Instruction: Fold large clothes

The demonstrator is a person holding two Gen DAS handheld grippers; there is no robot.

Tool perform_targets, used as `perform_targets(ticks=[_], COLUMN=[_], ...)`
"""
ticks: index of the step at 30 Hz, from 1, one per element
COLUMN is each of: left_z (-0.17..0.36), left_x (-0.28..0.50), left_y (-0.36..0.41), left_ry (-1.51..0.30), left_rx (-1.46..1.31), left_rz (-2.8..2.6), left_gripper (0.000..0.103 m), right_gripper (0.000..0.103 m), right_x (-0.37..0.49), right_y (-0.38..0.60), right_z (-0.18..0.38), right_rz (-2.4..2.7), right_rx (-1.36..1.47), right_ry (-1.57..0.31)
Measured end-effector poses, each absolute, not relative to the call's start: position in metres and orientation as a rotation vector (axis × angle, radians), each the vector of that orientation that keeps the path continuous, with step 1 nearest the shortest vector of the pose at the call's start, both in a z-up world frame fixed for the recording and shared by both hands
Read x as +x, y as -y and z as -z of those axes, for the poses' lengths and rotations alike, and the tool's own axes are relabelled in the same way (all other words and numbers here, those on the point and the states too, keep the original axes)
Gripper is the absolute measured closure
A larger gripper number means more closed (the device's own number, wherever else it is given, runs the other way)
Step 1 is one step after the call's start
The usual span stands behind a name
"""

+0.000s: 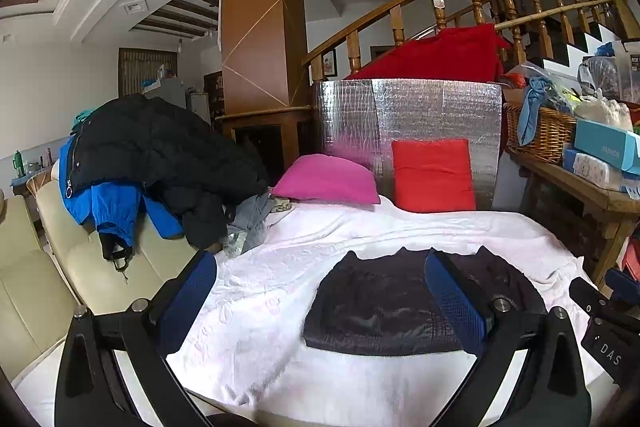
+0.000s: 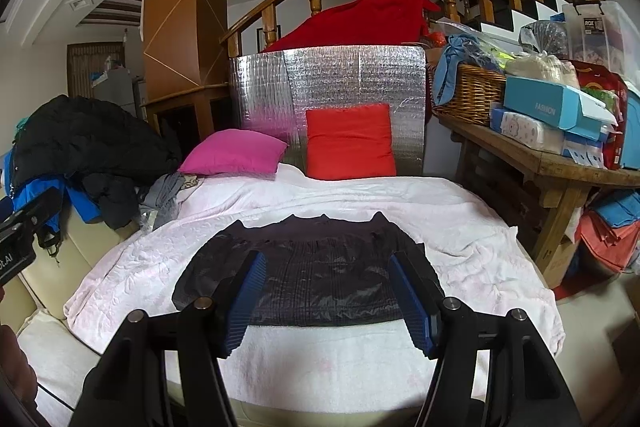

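The left gripper (image 1: 320, 291) hangs above the white blanket (image 1: 256, 307) with its blue pads spread wide and nothing between them; a dark garment (image 1: 384, 307) lies flat on the blanket, partly behind the right pad (image 1: 452, 303). At the blanket's far edge a pink pillow (image 1: 326, 179) lies beside a red pillow (image 1: 434, 175) that leans on a silver foil panel (image 1: 408, 111). A heap of black and blue jackets (image 1: 148, 155) sits on the cream sofa (image 1: 76, 259) to the left, and part of the right gripper (image 1: 604, 323) shows at the right edge.
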State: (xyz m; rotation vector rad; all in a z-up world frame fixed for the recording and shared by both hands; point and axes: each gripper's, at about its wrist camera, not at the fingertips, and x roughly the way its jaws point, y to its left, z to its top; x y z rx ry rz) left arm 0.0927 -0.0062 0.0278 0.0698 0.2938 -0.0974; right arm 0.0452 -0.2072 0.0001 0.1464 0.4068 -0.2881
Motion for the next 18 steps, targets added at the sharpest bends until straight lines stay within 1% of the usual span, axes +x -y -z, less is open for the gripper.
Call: perform_targets(ticks=[18], left_z=[-0.018], left_x=[0.116], left_y=[0.009], left_ry=[-0.332], left_rx=[0.063], left_rz=[0.096], left_gripper=[0.000], right_gripper=[0.035], right_x=[0.074], right_y=[0.205], right_z=[0.004], right_rz=[0.318], right_rx=[0.095], right_ry=[-0.436])
